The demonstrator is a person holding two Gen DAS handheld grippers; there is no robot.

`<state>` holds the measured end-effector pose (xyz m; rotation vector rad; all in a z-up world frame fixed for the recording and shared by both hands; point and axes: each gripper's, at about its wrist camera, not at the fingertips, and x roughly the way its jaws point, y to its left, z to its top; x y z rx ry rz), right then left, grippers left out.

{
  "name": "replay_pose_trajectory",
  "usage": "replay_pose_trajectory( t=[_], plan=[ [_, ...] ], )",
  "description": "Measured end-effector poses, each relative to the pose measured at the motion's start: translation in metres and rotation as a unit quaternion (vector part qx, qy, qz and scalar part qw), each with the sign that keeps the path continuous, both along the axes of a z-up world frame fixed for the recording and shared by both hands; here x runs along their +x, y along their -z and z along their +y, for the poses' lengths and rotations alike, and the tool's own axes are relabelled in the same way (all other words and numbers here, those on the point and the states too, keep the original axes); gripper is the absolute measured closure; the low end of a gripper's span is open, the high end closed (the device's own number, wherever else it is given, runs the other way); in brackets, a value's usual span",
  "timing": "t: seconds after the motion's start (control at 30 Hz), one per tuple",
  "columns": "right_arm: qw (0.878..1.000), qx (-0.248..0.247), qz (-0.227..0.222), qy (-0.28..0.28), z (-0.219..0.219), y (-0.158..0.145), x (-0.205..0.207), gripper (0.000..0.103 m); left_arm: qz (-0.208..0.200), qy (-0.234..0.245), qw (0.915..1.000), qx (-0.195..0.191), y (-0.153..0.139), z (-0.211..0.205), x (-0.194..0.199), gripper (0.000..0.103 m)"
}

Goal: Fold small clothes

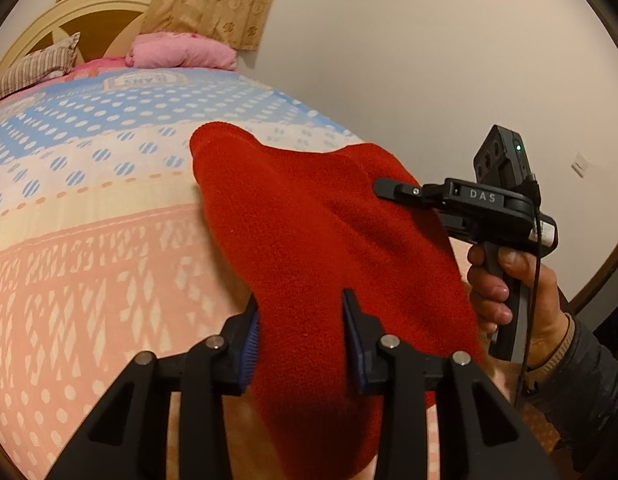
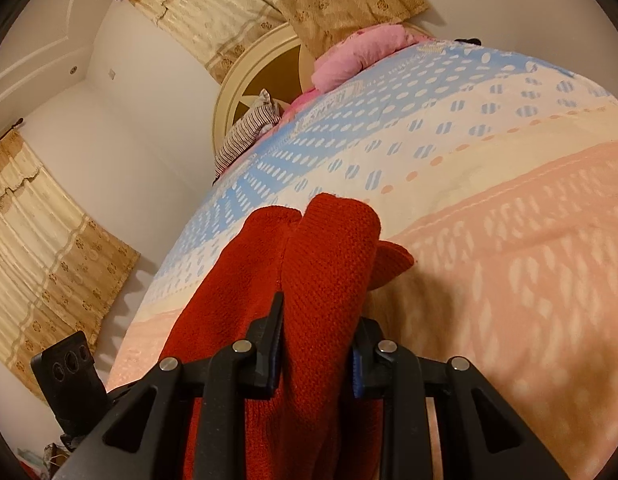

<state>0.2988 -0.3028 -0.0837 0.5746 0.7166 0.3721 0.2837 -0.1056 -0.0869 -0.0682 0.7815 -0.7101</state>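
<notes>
A small red knitted garment (image 1: 309,232) hangs lifted above the patterned bedspread (image 1: 89,240). My left gripper (image 1: 299,344) is shut on its near edge, the cloth bunched between the blue pads. In the left wrist view my right gripper (image 1: 389,190) comes in from the right, held by a hand (image 1: 509,288), its fingers clamped on the garment's other side. In the right wrist view the red garment (image 2: 321,264) runs up between the right gripper's (image 2: 317,344) fingers, which are shut on a thick fold. Its far end droops toward the bed.
The bedspread (image 2: 489,220) has blue, cream and pink bands. A pink quilt (image 1: 181,52) and a striped pillow (image 1: 37,66) lie by the round headboard (image 1: 89,12). Beige curtains (image 2: 49,240) hang on the walls. The left gripper's camera housing (image 2: 69,368) shows at lower left.
</notes>
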Motion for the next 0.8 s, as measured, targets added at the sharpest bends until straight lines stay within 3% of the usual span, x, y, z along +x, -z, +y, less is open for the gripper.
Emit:
replay_pose_trajectory(
  t=[0.8],
  plan=[
    [0.995,-0.005,-0.042,0.086,-0.087,-0.060,-0.136,0.078,-0.031,0.122,0.9919,-0.018,-0.034,-0.084,-0.054,0.067]
  ],
)
